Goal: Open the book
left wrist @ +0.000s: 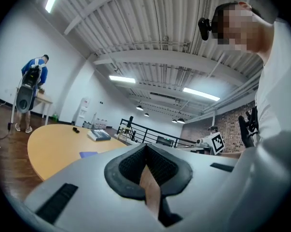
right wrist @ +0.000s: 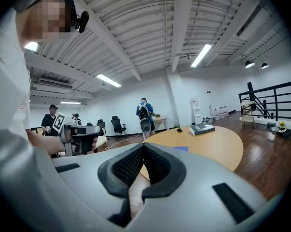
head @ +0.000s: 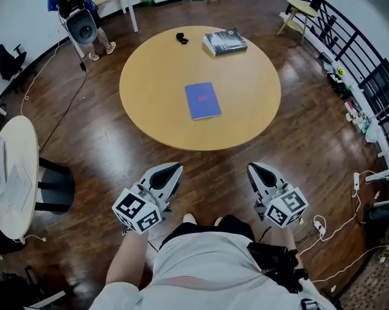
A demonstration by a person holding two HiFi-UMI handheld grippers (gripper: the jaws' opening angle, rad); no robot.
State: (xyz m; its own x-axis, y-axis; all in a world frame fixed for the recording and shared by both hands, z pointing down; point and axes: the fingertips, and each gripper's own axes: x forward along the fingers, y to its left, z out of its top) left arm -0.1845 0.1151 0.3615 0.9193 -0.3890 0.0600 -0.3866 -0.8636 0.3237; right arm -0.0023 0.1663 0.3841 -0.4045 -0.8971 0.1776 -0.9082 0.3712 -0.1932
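Book (head: 202,100) ctr of table (head: 155,70), 2nd book (head: 225,41) behind, at far edge.

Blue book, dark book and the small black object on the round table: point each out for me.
blue book (head: 202,100), head view, middle of its cover.
dark book (head: 225,41), head view, middle of its top cover.
small black object (head: 182,39), head view, its centre.

The book (head: 202,100) looks matt, the table (head: 155,76) smooth wood, the floor (head: 297,147) glossy.

Nothing legible; covers of blue book (head: 202,100), dark book (head: 225,41) unreadable.
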